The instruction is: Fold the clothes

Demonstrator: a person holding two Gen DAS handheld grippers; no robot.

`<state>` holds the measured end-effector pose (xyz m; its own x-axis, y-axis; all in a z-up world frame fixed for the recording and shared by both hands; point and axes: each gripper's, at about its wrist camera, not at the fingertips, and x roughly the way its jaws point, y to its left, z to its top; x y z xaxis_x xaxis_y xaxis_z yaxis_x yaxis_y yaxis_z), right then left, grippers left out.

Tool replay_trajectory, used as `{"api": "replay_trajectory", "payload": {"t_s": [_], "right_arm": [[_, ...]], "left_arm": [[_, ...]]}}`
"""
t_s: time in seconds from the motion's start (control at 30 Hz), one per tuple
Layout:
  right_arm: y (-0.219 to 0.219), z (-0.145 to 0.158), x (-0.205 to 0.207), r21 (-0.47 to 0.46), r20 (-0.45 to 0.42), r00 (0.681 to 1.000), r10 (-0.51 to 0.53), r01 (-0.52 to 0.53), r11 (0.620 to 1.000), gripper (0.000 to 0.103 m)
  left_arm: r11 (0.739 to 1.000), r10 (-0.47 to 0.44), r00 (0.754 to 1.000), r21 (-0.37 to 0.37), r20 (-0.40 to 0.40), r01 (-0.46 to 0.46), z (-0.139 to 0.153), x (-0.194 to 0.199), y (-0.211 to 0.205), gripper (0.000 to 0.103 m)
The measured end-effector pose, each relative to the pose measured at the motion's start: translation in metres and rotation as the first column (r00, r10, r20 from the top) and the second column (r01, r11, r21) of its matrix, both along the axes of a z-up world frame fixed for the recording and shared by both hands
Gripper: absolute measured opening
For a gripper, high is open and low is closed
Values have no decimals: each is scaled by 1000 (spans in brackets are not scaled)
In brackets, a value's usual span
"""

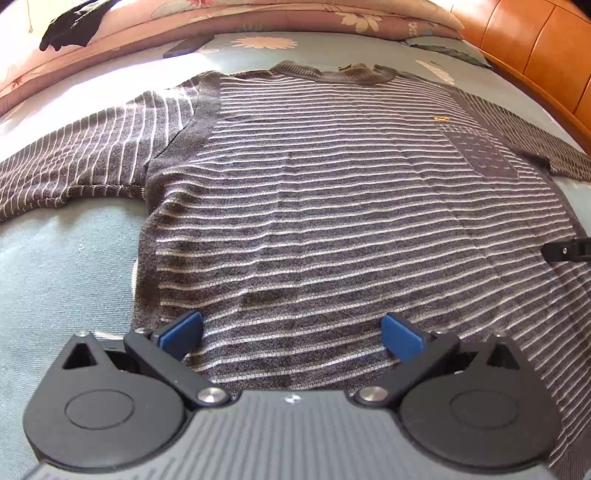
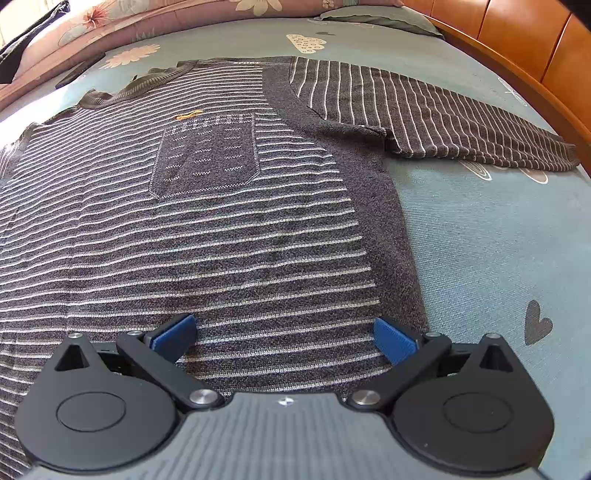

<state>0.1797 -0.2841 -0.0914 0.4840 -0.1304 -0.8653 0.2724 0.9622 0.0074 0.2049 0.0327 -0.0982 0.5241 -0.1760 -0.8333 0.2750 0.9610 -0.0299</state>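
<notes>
A grey striped sweater lies flat and face up on the bed, collar far, both sleeves spread out. Its chest pocket shows in the right wrist view, with the right-hand sleeve stretched toward the headboard side. The other sleeve reaches left in the left wrist view. My left gripper is open over the hem's left part, nothing between its blue pads. My right gripper is open over the hem's right part, near the side seam. A tip of the right gripper shows at the left view's right edge.
The bed has a teal sheet with flower and heart prints. A pink floral quilt lies along the far side with a black garment on it. An orange wooden bed frame runs along the right. A dark flat object lies beyond the collar.
</notes>
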Motion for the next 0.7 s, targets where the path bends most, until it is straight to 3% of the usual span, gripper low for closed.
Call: {"api": "replay_trajectory", "payload": {"t_s": [0.23, 0.47, 0.57, 0.7], "right_arm": [[5, 1, -11, -31, 58, 998, 5, -3, 1000, 103], [12, -1, -48, -35, 76, 995, 64, -62, 997, 103], [15, -2, -64, -36, 81, 993, 89, -86, 996, 103], [16, 1, -80, -17, 41, 995, 96, -95, 995, 103]], "left_arm": [[1000, 5, 999, 10, 47, -5, -2, -7, -2, 102], [1000, -13, 1000, -15, 23, 14, 7, -30, 5, 102], [998, -47, 999, 43, 14, 46, 2, -51, 4, 102], [997, -56, 998, 51, -20, 57, 4, -77, 10, 102]]}}
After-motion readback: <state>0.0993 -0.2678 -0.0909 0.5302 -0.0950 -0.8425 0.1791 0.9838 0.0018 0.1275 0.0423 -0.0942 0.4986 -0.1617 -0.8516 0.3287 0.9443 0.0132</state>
